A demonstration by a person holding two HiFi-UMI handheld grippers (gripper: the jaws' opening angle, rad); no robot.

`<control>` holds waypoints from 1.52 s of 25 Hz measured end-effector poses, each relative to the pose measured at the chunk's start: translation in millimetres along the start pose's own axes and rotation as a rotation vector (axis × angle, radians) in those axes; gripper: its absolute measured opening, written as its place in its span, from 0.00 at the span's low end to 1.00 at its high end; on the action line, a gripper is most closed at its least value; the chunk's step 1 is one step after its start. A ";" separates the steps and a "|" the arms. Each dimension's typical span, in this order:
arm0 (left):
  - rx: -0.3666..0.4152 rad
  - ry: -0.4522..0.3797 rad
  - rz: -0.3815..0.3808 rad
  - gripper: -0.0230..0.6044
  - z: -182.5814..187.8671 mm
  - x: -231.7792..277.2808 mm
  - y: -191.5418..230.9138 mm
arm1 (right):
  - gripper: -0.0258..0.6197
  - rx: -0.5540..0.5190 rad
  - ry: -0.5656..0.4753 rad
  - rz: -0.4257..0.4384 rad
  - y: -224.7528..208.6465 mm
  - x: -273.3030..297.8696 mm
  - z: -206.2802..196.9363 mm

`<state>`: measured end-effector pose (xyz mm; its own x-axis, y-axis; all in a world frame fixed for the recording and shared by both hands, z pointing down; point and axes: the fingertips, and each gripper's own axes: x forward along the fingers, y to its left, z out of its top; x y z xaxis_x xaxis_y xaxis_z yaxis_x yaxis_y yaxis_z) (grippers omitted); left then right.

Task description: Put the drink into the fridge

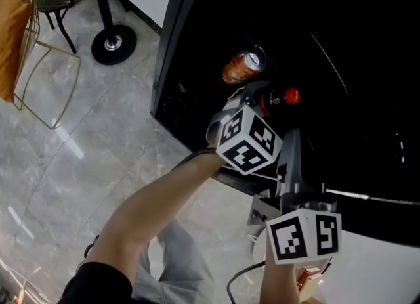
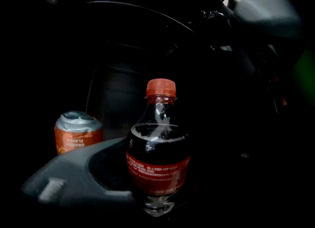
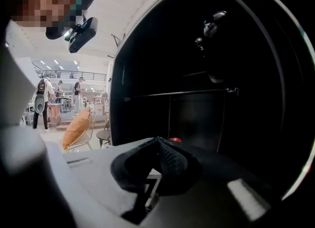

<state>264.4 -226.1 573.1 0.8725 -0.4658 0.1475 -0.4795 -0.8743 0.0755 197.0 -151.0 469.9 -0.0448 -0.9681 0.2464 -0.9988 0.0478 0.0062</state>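
The drink is a small cola bottle with a red cap and red label, standing upright between the jaws of my left gripper, which is shut on its body. In the head view the left gripper reaches into the dark open fridge, with the bottle's red cap showing just beyond its marker cube. An orange soda can stands inside the fridge, left of the bottle and further in. My right gripper is shut with nothing in it; it points at the fridge opening, behind and right of the left one.
The fridge interior is black, with a thin shelf bar across it. On the grey tiled floor to the left stand a black round stand base and a wire chair with an orange cushion. People stand far off in the hall.
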 end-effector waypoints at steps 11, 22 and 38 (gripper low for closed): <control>0.021 -0.006 -0.020 0.55 0.2 40.1 -3.3 | 0.04 0.078 -0.033 -0.102 -20.8 3.4 3.3; 0.020 -0.016 -0.091 0.55 0.5 56.6 -6.2 | 0.04 0.096 -0.072 -0.135 -26.3 3.8 14.9; -0.013 0.041 -0.093 0.55 -12.1 13.9 -8.6 | 0.04 0.106 -0.021 -0.137 -17.1 -8.4 15.7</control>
<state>279.6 -223.4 586.4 0.9089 -0.3762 0.1799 -0.3978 -0.9116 0.1033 214.2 -147.6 452.5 0.0927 -0.9687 0.2302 -0.9919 -0.1101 -0.0638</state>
